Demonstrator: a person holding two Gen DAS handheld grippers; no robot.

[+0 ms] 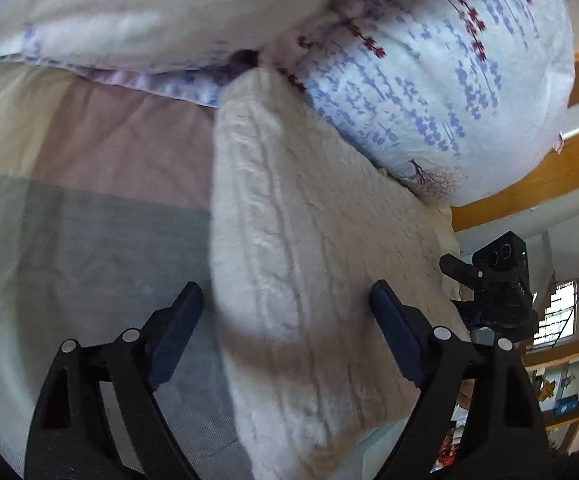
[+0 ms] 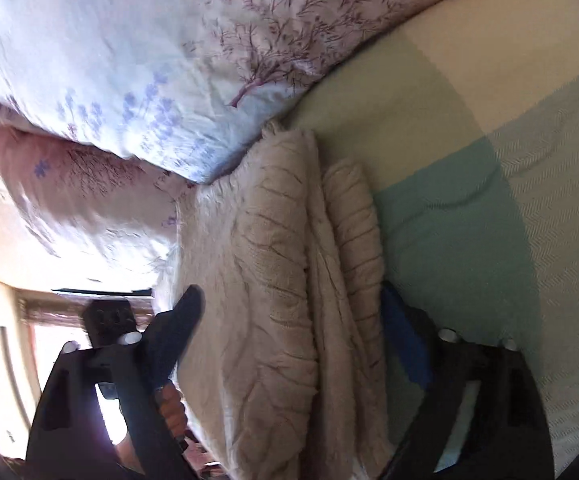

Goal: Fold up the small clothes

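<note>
Left gripper: jaws spread wide, released, straddling the near end of the cream cable-knit sweater without clear pinch. Right gripper: jaws likewise apart, one finger on either side of the same garment, gripping nothing that can be made out. Sweater: already doubled into a long bundle, a ribbed sleeve or cuff lying along its right edge; it rests on the colour-block bedsheet, far end touching the floral duvet. Step in hand, by judgement: taking hold for a further fold. Advice: close both claws on all layers at matching corners, lift evenly, keep the ribbed part tucked in, and carry the near end toward the duvet end so the edges meet; thick knit may slip from a shallow grip. Beyond: wooden bed frame, shelves. Brands, labels, legible writing: none discernible on garment or bedding.
</note>
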